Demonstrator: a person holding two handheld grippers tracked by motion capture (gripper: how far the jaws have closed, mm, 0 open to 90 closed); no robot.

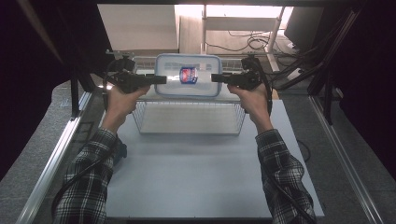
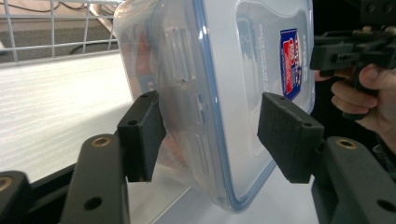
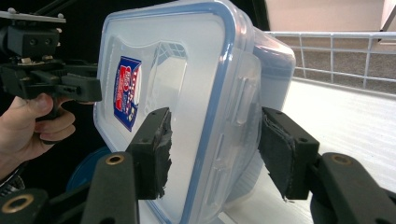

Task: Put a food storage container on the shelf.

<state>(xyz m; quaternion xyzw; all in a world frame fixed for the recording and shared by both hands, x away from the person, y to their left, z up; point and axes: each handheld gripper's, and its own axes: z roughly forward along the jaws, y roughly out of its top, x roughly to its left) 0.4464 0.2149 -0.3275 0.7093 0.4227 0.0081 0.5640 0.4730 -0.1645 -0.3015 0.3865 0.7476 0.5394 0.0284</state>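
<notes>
Above the far edge of a wire basket (image 1: pixel 188 122), a clear plastic food container (image 1: pixel 188 74) is seen standing on its side, lid facing the person, long axis running left to right. Rounded corners, a blue seal line around the lid rim and moulded side clips are noted. A red-and-blue label (image 1: pixel 188 74) is borne at the lid centre; its writing cannot be read. Flanking it, the left gripper (image 2: pixel 210 135) and right gripper (image 3: pixel 215 149) are set astride opposite ends, jaws parted with gaps showing at the pads. A white table (image 1: pixel 196 182) lies below.
</notes>
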